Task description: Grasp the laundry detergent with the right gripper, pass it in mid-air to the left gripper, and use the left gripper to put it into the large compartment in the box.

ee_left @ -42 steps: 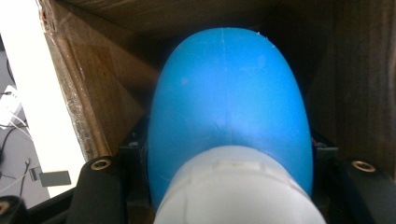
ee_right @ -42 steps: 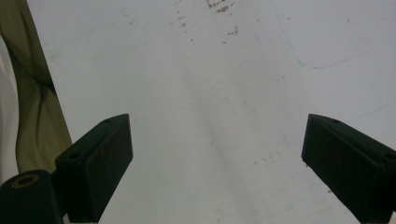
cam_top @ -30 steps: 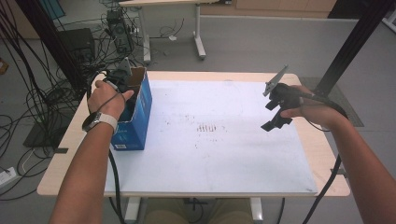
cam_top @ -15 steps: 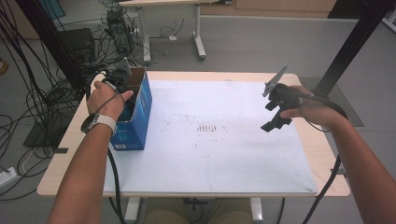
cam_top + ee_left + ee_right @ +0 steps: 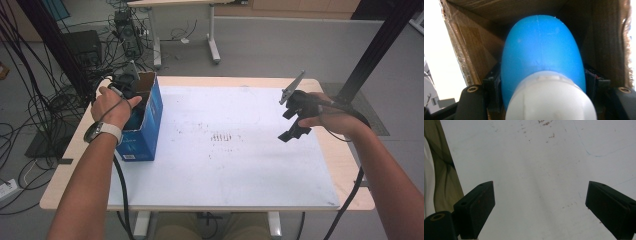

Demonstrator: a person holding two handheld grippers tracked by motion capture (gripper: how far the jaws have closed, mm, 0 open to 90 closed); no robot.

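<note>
A blue cardboard box (image 5: 145, 125) stands open at the table's left edge. My left gripper (image 5: 131, 95) reaches down into it. In the left gripper view a blue bottle (image 5: 541, 47) with a white cap (image 5: 551, 97) sits between the jaws inside the box's brown walls (image 5: 474, 50), and the left gripper (image 5: 542, 80) is shut on it. My right gripper (image 5: 295, 125) hovers over the right part of the white sheet (image 5: 225, 165). It (image 5: 540, 200) stands wide open with nothing between its fingers.
The white sheet (image 5: 536, 157) covers most of the wooden table (image 5: 345, 160) and bears small brown specks near its middle. Cables and equipment (image 5: 125, 30) lie on the floor beyond the far left corner. A black post (image 5: 380, 45) rises at the right.
</note>
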